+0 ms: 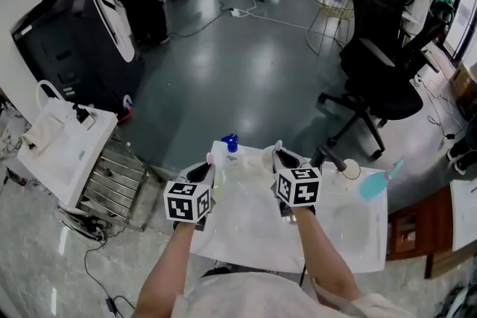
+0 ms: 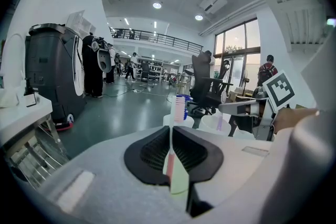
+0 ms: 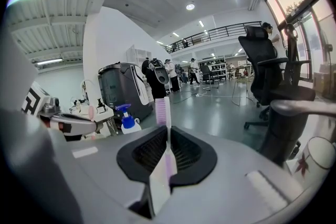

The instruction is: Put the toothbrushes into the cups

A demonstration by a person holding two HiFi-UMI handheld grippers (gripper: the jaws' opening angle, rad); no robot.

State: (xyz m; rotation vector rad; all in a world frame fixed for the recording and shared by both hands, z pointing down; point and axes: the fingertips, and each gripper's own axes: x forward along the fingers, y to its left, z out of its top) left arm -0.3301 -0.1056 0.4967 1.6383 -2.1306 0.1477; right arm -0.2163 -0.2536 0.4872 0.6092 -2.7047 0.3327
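Note:
My left gripper [image 1: 209,166] [image 2: 171,131] is shut on a pink toothbrush [image 2: 178,108], which stands upright between the pads with its bristle head above the jaws. The right gripper [image 1: 279,154] [image 3: 168,131] is shut on a purple toothbrush [image 3: 161,109], also upright. In the left gripper view two white cups [image 2: 189,122] [image 2: 211,124] stand just ahead on the white counter. There the right gripper [image 2: 227,108] hangs over the second cup, and its toothbrush handle points down at that cup's rim. Both grippers hover side by side above the counter's far edge.
A blue spray bottle [image 1: 229,143] [image 3: 125,118] stands at the far edge of the white counter [image 1: 246,234]. On the right are a black faucet [image 1: 329,156], a white mug [image 3: 318,157] and a teal object [image 1: 375,183]. An office chair [image 1: 380,78] stands beyond.

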